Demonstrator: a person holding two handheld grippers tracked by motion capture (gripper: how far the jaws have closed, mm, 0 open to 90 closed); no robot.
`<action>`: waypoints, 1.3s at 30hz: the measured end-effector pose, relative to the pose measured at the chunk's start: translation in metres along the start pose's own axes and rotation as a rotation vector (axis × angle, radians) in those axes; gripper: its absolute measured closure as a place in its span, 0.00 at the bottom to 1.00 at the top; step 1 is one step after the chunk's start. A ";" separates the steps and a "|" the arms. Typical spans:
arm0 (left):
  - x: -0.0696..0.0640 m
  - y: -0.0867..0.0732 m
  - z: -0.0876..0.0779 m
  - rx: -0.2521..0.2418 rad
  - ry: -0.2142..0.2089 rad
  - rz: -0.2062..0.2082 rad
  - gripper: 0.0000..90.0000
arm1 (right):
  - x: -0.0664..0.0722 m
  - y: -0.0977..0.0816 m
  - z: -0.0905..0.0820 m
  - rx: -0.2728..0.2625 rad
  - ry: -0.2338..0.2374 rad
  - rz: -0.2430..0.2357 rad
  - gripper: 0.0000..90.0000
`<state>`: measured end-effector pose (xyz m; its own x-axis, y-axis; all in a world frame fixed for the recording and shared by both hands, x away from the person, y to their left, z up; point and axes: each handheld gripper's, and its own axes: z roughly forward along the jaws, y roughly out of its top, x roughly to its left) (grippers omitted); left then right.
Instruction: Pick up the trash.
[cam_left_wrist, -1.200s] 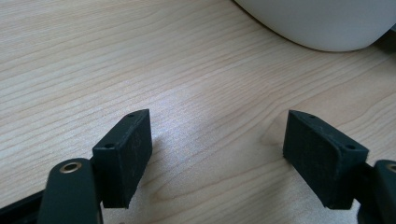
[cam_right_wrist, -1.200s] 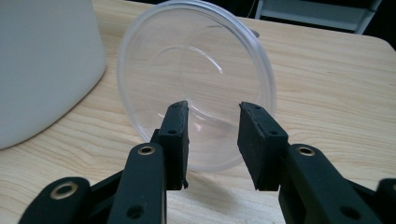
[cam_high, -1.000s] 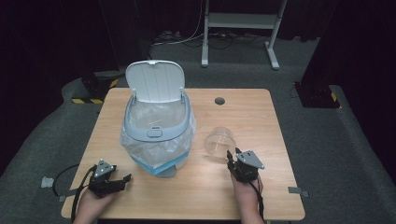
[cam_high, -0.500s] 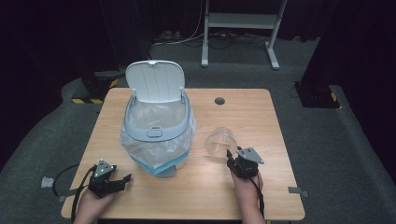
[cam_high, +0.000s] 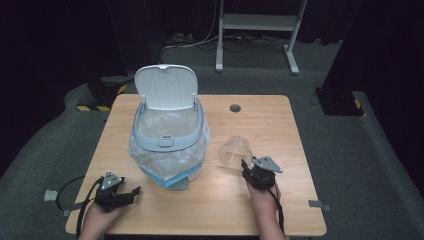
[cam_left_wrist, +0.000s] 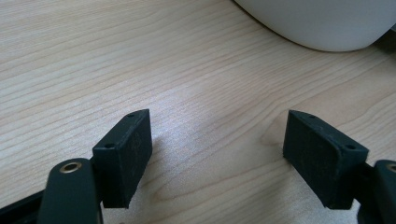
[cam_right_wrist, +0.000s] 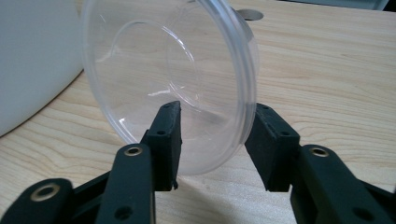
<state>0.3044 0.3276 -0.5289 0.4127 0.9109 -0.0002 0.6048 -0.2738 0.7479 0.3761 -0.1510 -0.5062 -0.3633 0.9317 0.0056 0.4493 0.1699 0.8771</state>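
On a wooden table (cam_high: 280, 130), a lidded bin (cam_high: 167, 135) lined with a plastic bag stands open. Just right of the bin lies a clear plastic cup (cam_high: 235, 151) on its side, its rim between the right gripper (cam_right_wrist: 212, 140)'s jaws, which have just been closing; whether they press it cannot be told. Left of the bin, the left gripper (cam_left_wrist: 217, 154) rests open.

Glossy clear plastic cup (cam_right_wrist: 173, 79), matt wood-grain table (cam_high: 280, 125), smooth white plastic bin (cam_high: 167, 125).

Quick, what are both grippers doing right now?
Left hand-held gripper: open, empty.
Right hand-held gripper: open, jaws just been closing astride the clear cup wall, not gripping yet.
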 end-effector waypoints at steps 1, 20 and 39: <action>0.000 0.000 0.000 0.000 0.000 0.000 0.27 | 0.000 0.000 -0.001 -0.004 0.003 0.006 0.65; 0.000 0.000 0.000 0.000 -0.002 0.001 0.27 | 0.006 -0.002 -0.004 -0.021 0.030 0.011 0.81; 0.000 0.000 0.000 0.000 -0.002 0.001 0.27 | 0.014 0.005 -0.015 -0.076 0.070 -0.002 0.92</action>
<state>0.3045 0.3277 -0.5289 0.4148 0.9099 -0.0007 0.6043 -0.2749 0.7479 0.3613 -0.1419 -0.4947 -0.4217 0.9061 0.0353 0.3858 0.1441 0.9112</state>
